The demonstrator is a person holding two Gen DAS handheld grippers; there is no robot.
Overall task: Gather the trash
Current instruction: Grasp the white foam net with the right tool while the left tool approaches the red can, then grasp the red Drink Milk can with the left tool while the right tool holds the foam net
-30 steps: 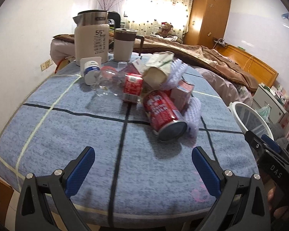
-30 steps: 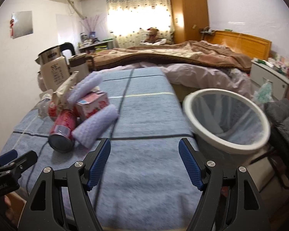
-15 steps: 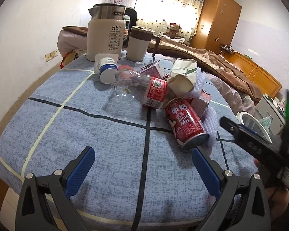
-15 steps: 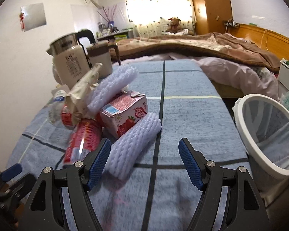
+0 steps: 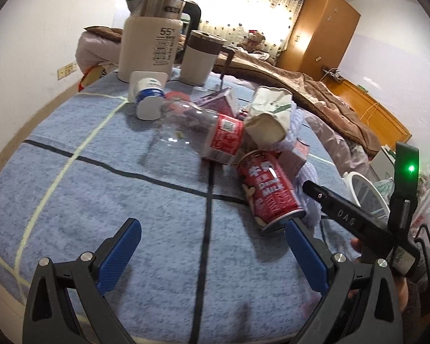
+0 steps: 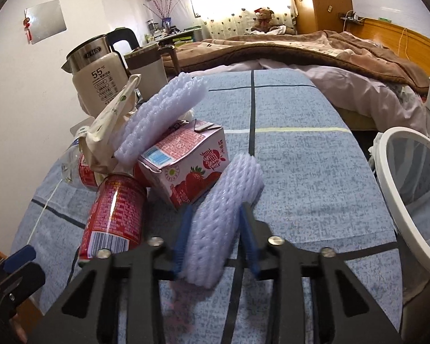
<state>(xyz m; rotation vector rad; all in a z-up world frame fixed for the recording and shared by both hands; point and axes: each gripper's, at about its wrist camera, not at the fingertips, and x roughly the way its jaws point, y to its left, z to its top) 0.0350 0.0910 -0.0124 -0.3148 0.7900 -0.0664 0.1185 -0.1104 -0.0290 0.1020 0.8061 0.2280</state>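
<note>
A pile of trash lies on the blue checked table cover (image 5: 100, 195). It holds a red milk can (image 5: 268, 189), a clear plastic bottle (image 5: 197, 126), a crumpled paper cup (image 5: 268, 120) and a strawberry milk carton (image 6: 186, 166). One white foam net (image 6: 160, 114) leans on top of the carton. A second foam net (image 6: 223, 209) lies beside the carton, and my right gripper (image 6: 215, 229) is closing with its blue pads pressing both sides of it. My left gripper (image 5: 212, 252) stands open over bare cover, just short of the can.
A kettle (image 5: 149, 48), a lidded mug (image 5: 199, 57) and a small blue-capped bottle (image 5: 147, 97) stand at the far side of the table. A white-rimmed mesh bin (image 6: 410, 195) sits off the table's right edge. A bed with a brown blanket (image 6: 301, 48) lies beyond.
My right gripper swung left from the bin toward the pile, and its jaws closed from wide open onto the near foam net. The left gripper edged closer to the can and stayed open.
</note>
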